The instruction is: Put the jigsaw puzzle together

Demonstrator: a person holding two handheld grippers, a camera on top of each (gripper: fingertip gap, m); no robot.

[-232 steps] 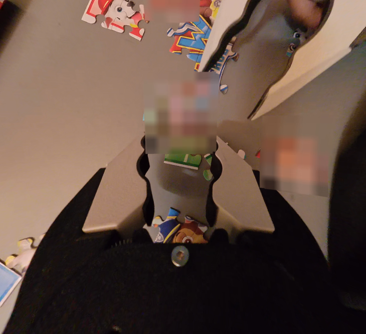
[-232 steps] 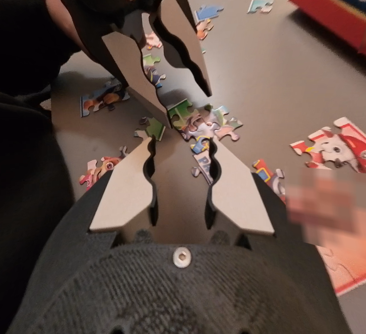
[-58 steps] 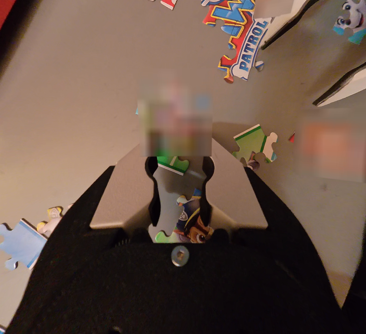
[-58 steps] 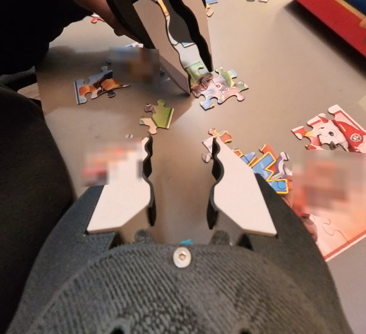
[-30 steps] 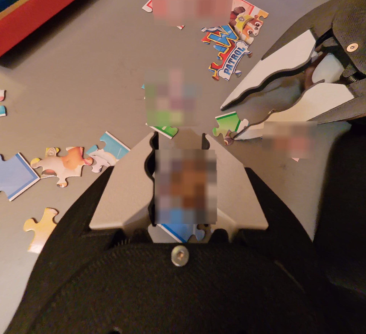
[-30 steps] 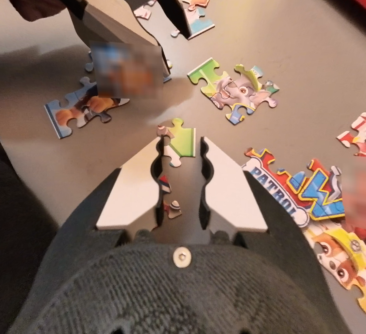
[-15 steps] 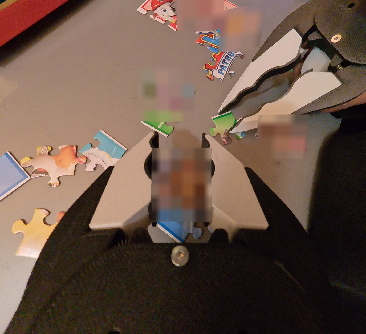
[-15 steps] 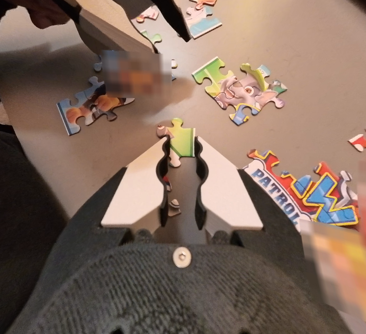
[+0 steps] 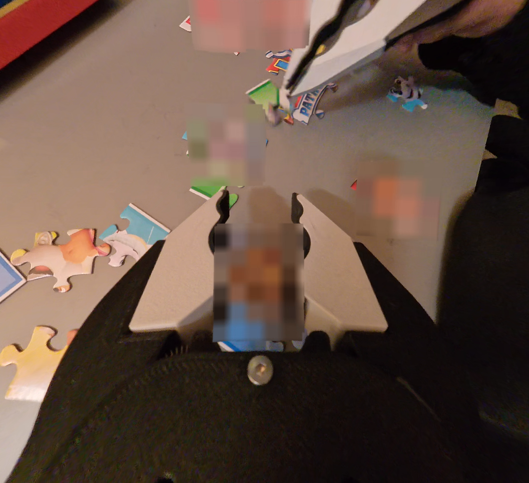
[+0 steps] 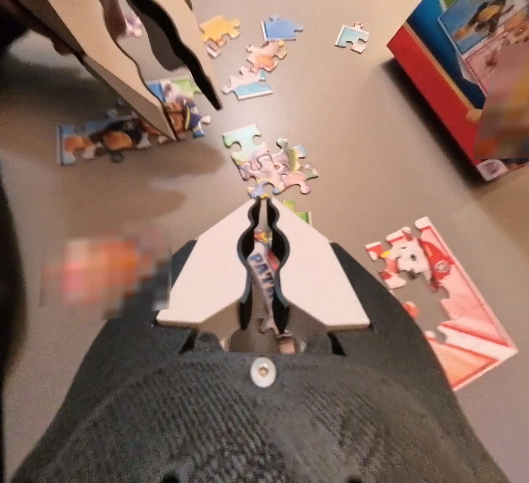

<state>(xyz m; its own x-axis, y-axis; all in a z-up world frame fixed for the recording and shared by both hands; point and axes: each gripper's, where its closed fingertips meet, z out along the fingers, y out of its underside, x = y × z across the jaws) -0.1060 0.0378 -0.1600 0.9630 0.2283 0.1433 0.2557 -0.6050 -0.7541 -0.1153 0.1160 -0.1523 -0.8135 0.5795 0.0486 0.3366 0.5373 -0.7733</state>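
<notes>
My right gripper [image 10: 263, 201] is shut on a green puzzle piece [image 10: 300, 213], whose edge peeks out beside the right finger. In the left wrist view the right gripper [image 9: 286, 91] holds the green piece [image 9: 264, 94] by its tips above the grey table [image 9: 114, 125]. It is just short of a joined cluster of pale puzzle pieces [image 10: 272, 165]. My left gripper [image 9: 260, 200] is open. In the right wrist view its fingers [image 10: 171, 125] straddle a joined cluster with a dog in a blue hat [image 10: 183, 117] that lies on the table.
A red and blue box [image 10: 429, 82] stands at the far right. A red-bordered cluster with a white dog [image 10: 415, 263] lies to the right. A lettered logo cluster [image 9: 307, 105] lies under the right gripper. Loose pieces [image 10: 257, 60] are scattered farther back and by the left gripper [image 9: 65, 257]. There is about 9 centimeters between the tips of the two grippers.
My right gripper closed its jaws on the green piece, lifted it off the table and carried it toward the pale cluster. My left gripper stayed open over the dog cluster.
</notes>
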